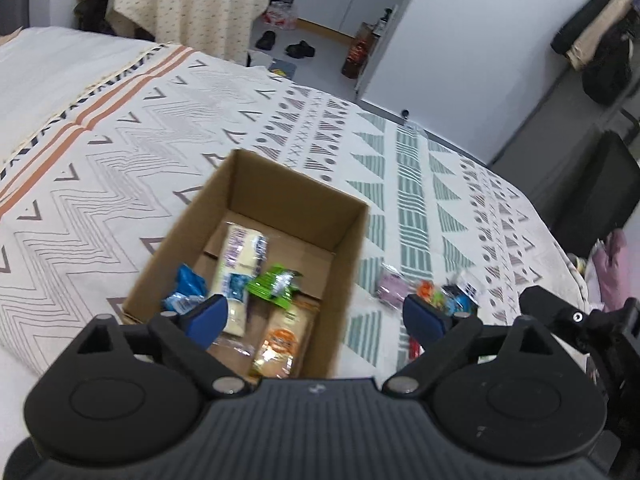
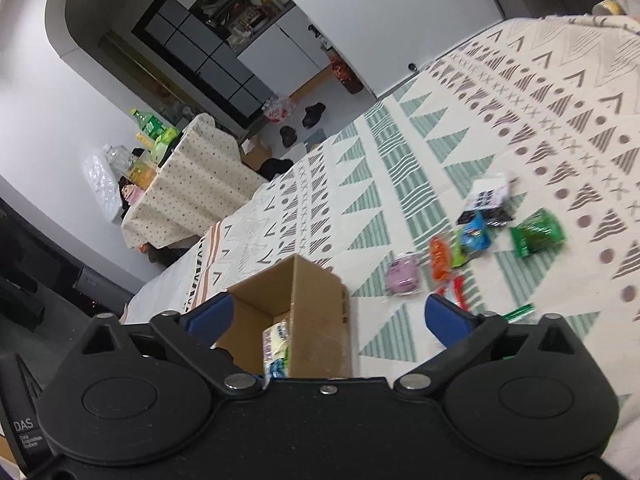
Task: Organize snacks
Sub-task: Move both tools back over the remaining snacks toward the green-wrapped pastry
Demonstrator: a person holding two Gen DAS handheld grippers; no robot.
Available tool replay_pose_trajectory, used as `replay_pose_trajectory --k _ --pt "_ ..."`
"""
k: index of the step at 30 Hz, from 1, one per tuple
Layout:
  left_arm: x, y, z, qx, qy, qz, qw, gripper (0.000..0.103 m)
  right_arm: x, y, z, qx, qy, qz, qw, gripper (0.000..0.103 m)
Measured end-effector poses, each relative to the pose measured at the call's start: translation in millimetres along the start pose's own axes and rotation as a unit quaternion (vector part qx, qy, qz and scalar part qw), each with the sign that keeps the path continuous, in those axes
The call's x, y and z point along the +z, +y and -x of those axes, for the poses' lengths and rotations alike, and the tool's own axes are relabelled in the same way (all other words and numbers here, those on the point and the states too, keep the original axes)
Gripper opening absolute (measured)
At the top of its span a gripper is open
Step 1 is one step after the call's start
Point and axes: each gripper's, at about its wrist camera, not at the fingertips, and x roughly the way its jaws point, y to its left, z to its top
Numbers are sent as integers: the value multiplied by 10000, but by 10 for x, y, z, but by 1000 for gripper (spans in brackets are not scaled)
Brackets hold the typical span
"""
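Both tools, left point(image 1: 314, 322) and right point(image 2: 326, 318), spread and empty; box point(image 1: 348, 220) on bed point(image 1: 120, 152) holds about four snacks point(image 1: 240, 256), roughly six loose packets point(image 2: 476, 236) beside it remain.

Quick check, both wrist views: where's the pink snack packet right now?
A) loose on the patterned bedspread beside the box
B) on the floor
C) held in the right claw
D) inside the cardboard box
A: the pink snack packet lies on the patterned bedspread, outside the open brown cardboard box, among other loose snacks.
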Motion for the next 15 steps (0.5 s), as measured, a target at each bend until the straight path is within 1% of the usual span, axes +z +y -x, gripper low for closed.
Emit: replay_pose_trajectory --k 4,8,15 --pt "-74 -140 35 -75 18 -24 10000 103 31 -158 143 -75 18 -31 10000 103" --pt "-149 -298 78 -226 32 -80 9997 103 83 -314 310 -142 -56 -39 9999 103" --pt "-261 -603 134 -288 58 -178 9994 103 179 -541 574 -154 -173 -61 9997 103"
